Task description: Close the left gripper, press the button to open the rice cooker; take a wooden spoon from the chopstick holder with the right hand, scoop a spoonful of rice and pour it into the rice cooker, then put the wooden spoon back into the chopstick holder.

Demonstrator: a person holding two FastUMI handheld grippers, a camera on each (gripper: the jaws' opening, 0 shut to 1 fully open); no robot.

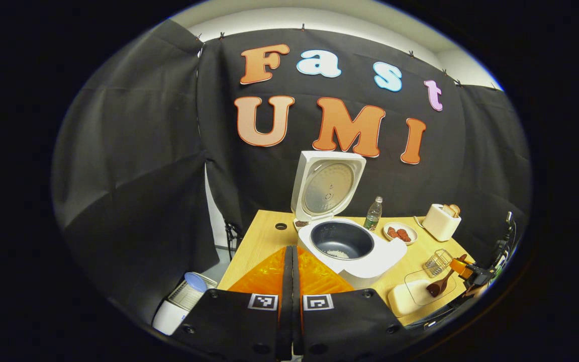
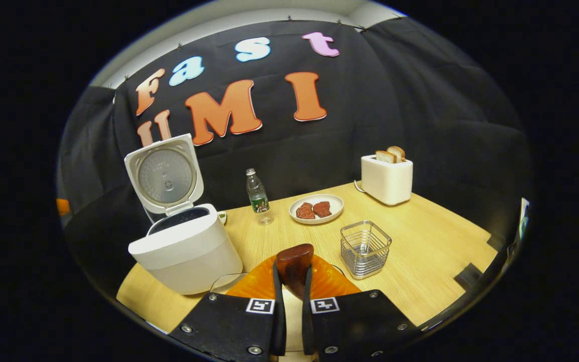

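The rice cooker [image 1: 355, 251] was taken as the landmark. Its lid [image 1: 327, 185] stood upright at the rear of the body, so the button step was judged complete. A small heap of white rice [image 1: 337, 254] lay on the floor of the dark inner pot [image 1: 342, 240]; whether a spoonful had already been poured was not established.

The left gripper [image 1: 293, 271] was held back in front of the rice cooker, its fingers pressed together with nothing between them. This was judged a parked position that left the pot mouth free for the other hand.

The right gripper [image 2: 293, 281] was held low, in front of the rice cooker and to its right in the right gripper view. Its fingers were clamped on the wooden spoon [image 2: 294, 266], with the dark bowl projecting forward past the fingertips. A grip this close to the bowl was judged to give firm control of tilt. No rice was visible on the spoon.

The wire chopstick holder [image 2: 365, 249] stood to the right of the rice cooker, apart from it, and appeared empty. A clear flat container [image 1: 427, 286] lay beside a pale block [image 1: 400, 299]; its contents could not be made out. Behind the rice cooker's right side stood a water bottle [image 2: 258, 196], a plate [image 2: 334, 208] holding two reddish-brown pieces, and a toaster [image 2: 386, 178] containing two bread slices.
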